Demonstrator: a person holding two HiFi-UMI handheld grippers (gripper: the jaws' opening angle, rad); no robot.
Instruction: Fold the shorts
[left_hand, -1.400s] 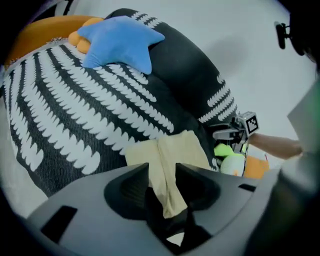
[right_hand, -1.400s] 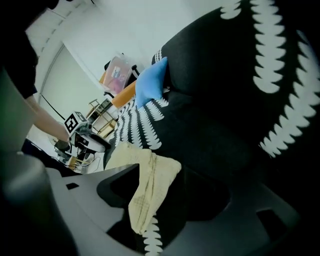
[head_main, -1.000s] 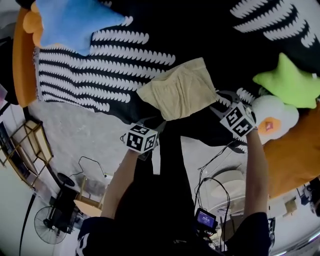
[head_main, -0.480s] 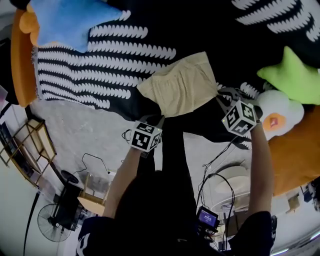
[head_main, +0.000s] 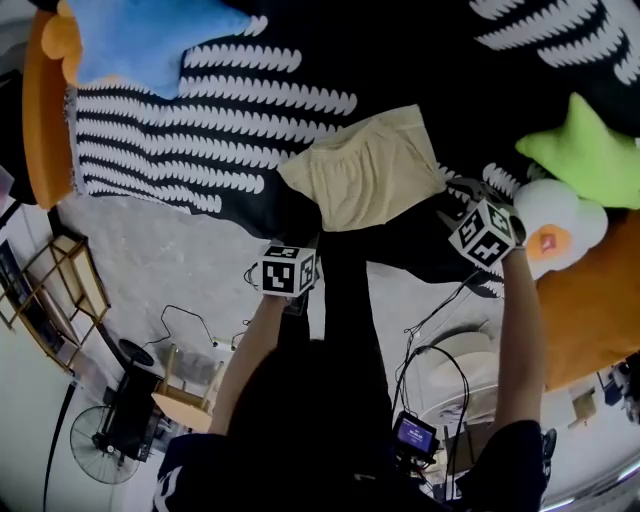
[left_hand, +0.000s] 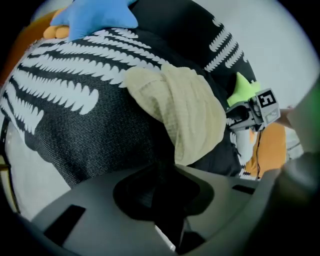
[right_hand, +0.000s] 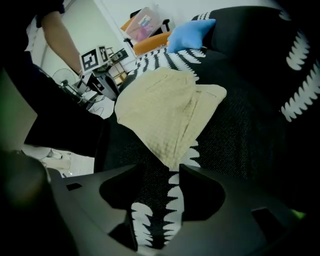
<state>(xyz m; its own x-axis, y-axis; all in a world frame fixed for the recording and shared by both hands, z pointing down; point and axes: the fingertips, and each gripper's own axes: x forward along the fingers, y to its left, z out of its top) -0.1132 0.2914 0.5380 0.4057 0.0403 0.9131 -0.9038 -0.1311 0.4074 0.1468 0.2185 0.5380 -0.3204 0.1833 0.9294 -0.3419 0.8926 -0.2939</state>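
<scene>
as the pale yellow textured shorts (head_main: 365, 170) lie doubled on the black-and-white patterned blanket (head_main: 200, 120), my left hand-held gripper (left_hand: 165, 172) and right hand-held gripper (right_hand: 159, 172) hang released, empty; fits mid-fold or finished fold alike.

Even, soft light; strong fisheye curving with dark corners; near parts blurred.

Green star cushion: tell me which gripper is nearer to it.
Right. The right gripper sits close beside the green star cushion, by the right side of the shorts. The left gripper is on the far side of the shorts from the cushion.
</scene>
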